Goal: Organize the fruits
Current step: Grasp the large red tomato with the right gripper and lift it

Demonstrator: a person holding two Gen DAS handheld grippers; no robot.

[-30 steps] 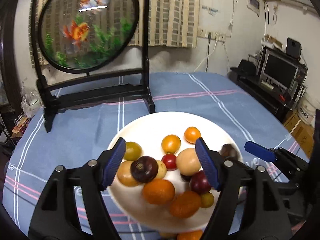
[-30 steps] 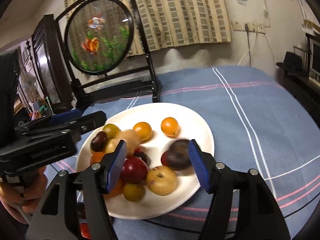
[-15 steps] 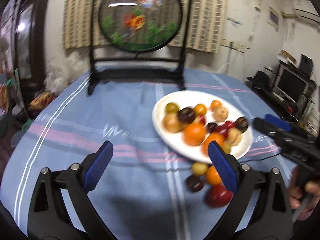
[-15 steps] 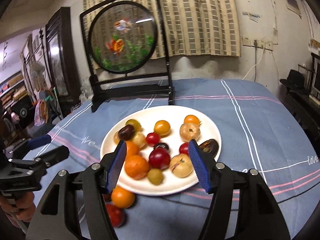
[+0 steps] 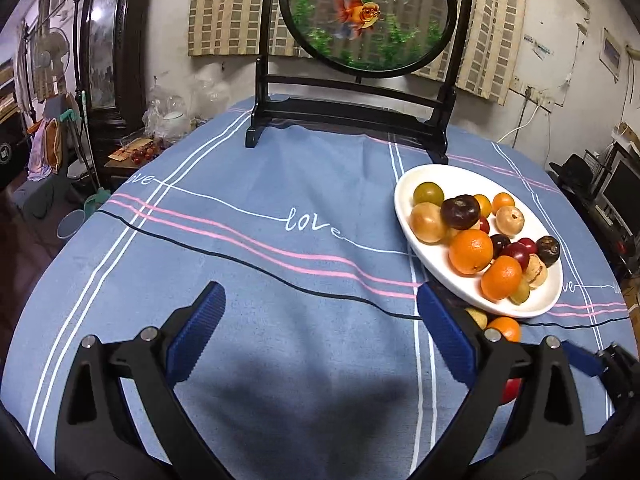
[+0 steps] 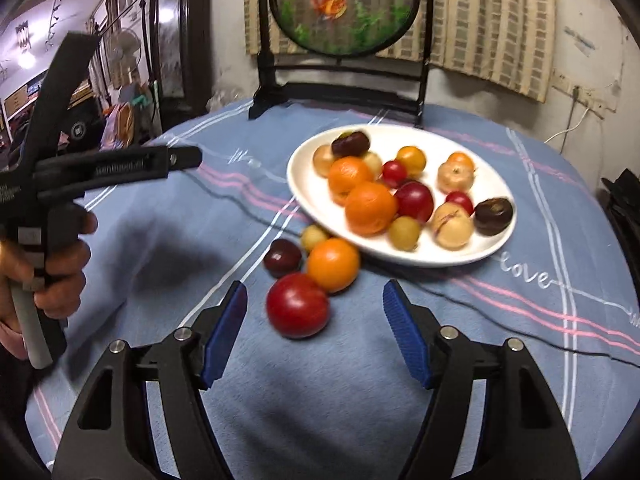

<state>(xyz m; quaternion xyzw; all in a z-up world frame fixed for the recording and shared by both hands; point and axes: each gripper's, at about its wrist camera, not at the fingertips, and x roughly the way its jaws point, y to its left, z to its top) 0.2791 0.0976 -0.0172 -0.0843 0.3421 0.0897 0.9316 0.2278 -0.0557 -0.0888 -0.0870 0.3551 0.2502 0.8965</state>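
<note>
Plate w/ mixed fruit, four fruits just beside.

A blue striped tablecloth carries a white plate, loose fruit and a framed screen.

A white oval ceramic plate on my blue cloth holds mixed oranges, red, dark purple and tan fruits. Beside its near rim lie a glossy red fruit, an orange, a dark plum and a small yellow fruit.
</note>
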